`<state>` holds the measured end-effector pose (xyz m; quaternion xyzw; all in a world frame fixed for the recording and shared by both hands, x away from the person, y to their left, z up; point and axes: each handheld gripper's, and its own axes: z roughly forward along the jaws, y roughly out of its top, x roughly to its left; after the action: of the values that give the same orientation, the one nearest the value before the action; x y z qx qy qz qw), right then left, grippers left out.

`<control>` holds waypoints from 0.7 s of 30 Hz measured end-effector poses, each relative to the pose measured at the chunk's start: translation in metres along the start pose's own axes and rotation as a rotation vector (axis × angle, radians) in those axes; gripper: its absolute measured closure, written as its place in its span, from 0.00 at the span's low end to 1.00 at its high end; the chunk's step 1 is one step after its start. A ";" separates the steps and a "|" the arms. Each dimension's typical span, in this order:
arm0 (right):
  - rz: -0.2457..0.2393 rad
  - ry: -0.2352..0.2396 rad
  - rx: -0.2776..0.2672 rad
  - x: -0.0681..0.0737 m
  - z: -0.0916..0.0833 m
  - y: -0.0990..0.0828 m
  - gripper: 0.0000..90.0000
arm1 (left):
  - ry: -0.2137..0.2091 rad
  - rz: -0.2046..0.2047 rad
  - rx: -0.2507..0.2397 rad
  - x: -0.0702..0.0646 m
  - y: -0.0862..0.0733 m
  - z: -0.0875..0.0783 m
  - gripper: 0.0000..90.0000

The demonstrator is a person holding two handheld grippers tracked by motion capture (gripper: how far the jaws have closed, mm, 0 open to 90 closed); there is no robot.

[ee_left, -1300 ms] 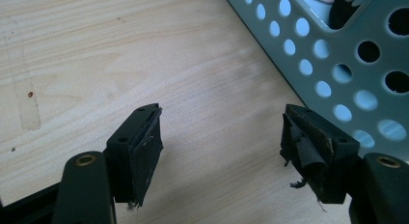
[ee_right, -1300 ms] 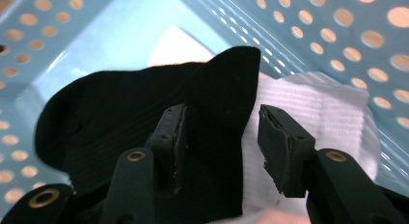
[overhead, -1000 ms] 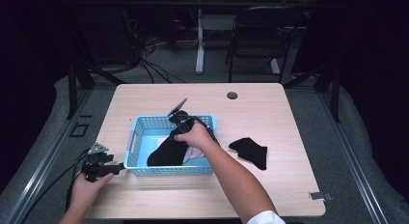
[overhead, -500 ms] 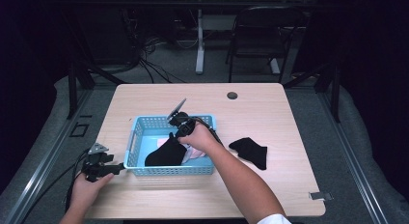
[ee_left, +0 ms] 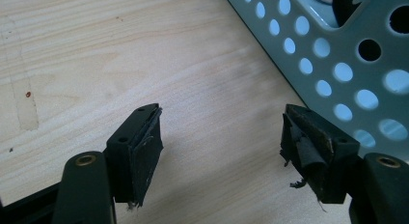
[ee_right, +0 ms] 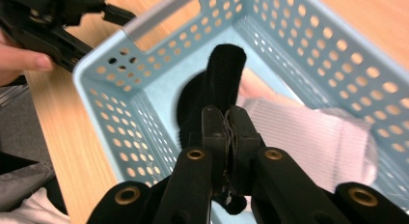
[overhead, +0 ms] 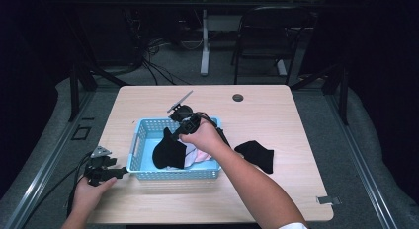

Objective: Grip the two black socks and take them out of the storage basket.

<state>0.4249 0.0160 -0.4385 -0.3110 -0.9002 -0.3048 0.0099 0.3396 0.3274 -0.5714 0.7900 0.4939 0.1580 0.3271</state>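
Black sock (ee_right: 219, 84) hangs pinched in the right tool (ee_right: 225, 119) above the basket (ee_right: 333, 45).

A light wooden table (overhead: 296, 115) is carrying a blue perforated basket (overhead: 143, 140) sitting left of centre. A black sock (overhead: 257, 155) is lying flat at the basket's three o'clock, and a dark round grommet (overhead: 238, 97) is sitting at one o'clock.
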 end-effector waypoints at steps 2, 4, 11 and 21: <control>-0.005 -0.009 -0.015 0.005 -0.009 0.003 0.98 | 0.000 0.001 0.001 0.000 0.000 0.000 0.34; -0.017 -0.028 -0.023 0.009 -0.017 0.006 0.98 | 0.000 0.000 -0.001 0.000 0.000 0.000 0.34; -0.028 -0.060 -0.055 0.016 -0.046 0.014 0.98 | -0.001 0.000 0.000 0.000 0.000 0.000 0.34; -0.035 -0.086 -0.071 0.018 -0.083 0.016 0.98 | 0.002 -0.001 -0.002 0.001 0.000 0.000 0.34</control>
<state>0.4052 -0.0097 -0.3587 -0.3080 -0.8937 -0.3231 -0.0454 0.3396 0.3282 -0.5713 0.7893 0.4947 0.1589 0.3273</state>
